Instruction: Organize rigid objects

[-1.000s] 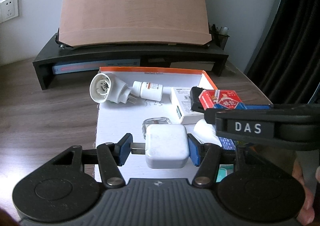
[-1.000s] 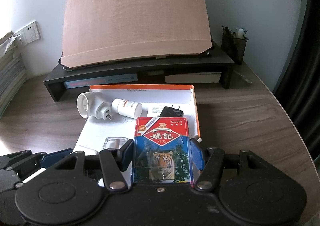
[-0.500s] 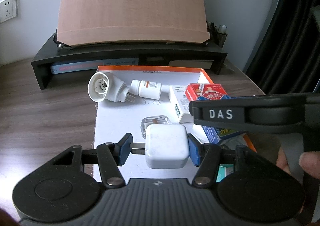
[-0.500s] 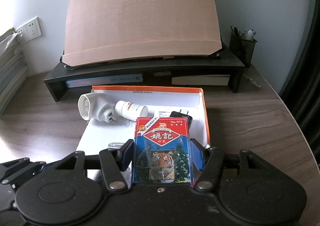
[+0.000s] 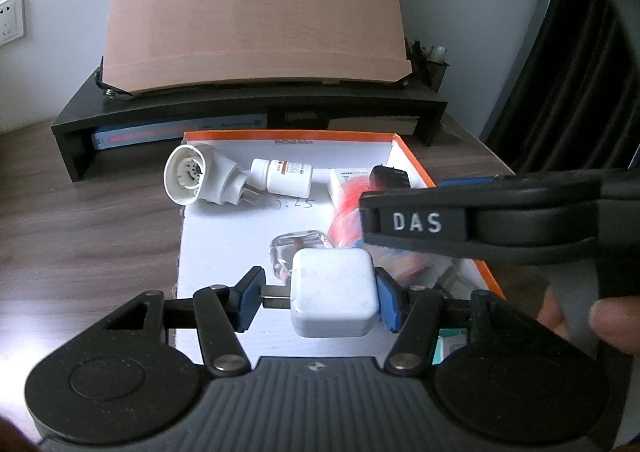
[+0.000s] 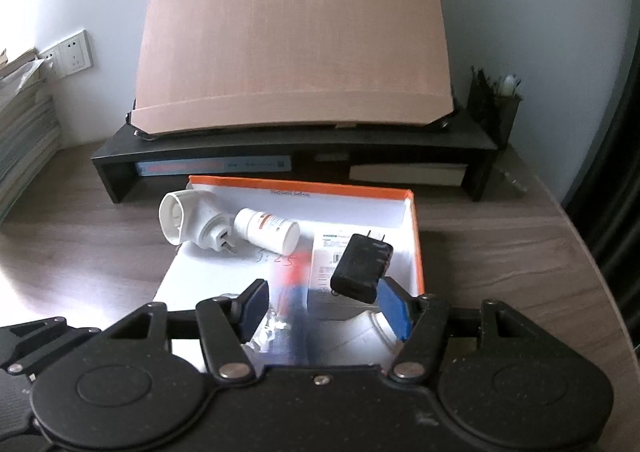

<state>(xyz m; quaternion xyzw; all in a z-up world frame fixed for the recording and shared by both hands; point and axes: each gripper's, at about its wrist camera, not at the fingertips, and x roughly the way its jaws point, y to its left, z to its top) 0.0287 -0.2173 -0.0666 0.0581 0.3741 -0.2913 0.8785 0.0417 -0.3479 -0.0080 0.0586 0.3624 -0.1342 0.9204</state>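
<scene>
My left gripper (image 5: 320,300) is shut on a white charger cube (image 5: 334,296), prongs pointing left, above the orange-rimmed white box (image 5: 412,160). My right gripper (image 6: 325,306) hovers over the same box (image 6: 416,252); its jaws are opening. The blue-and-red card pack (image 6: 296,292) is a blurred streak between them, clear of both pads. In the left wrist view the pack is a red smear (image 5: 348,212) behind the right gripper's side. A round white plug adapter (image 6: 192,224), a white pill bottle (image 6: 266,230), a black charger (image 6: 362,268) and a flat white carton (image 6: 324,260) lie in the box.
A black desk riser (image 6: 280,156) carrying a tilted wooden board (image 6: 296,40) stands behind the box. A pen holder (image 6: 496,108) sits at its right end. Papers (image 6: 24,124) are stacked at the far left. Bare wooden desk lies on both sides. A person's fingers (image 5: 612,320) show at right.
The right gripper held the card pack squarely between its pads; now the jaws have spread and the pack is dropping as a blur. The left gripper keeps still with the charger cube.
</scene>
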